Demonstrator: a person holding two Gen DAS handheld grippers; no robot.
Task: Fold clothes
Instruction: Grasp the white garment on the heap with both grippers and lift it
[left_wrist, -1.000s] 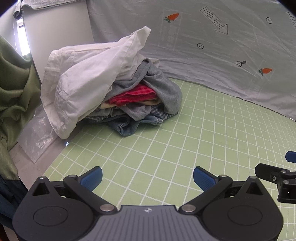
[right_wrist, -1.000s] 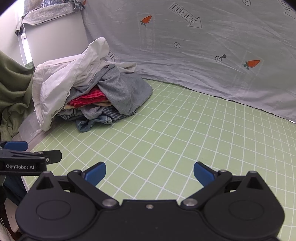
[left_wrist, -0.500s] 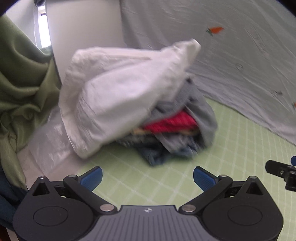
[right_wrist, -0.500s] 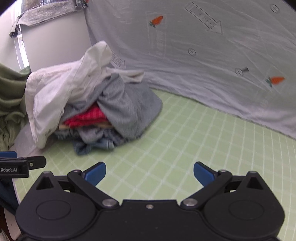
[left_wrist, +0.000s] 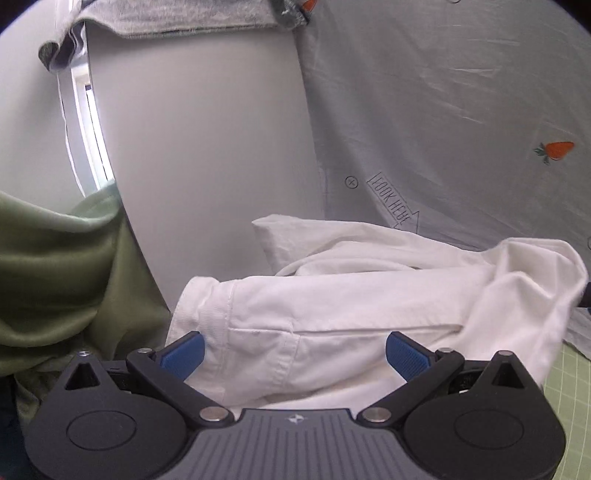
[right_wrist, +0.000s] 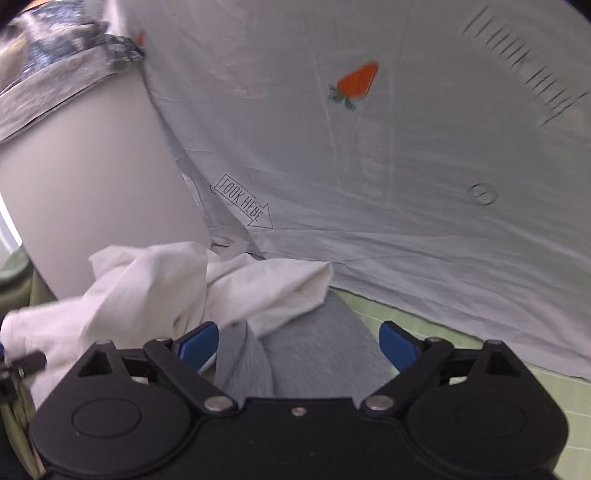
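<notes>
A pale grey printed sheet (right_wrist: 424, 229) with carrots and a "LOOK HERE" arrow hangs as the backdrop behind a green gridded mat (right_wrist: 399, 314), with a plain white panel (left_wrist: 207, 155) to its left. The left gripper (left_wrist: 294, 349) stands with its blue pads wide apart; a white garment (left_wrist: 332, 306) lies between and just ahead of them, its hemmed, seamed edge filling the gap, but the pads do not press on it. In the right wrist view, the right gripper (right_wrist: 299, 341) is also wide, its jaws closing at this moment; a grey garment (right_wrist: 314, 350) lies between the pads, and a fold of the white garment (right_wrist: 155, 291) lies close against the left-hand pad, with no grip on either. The white garment is draped over the top of the clothes, crumpled, with the grey one under it on the right. Past the pile, olive green cloth (left_wrist: 59, 280) hangs at the left, and a grey patterned cloth (left_wrist: 177, 18) is draped along the top of the white panel
</notes>
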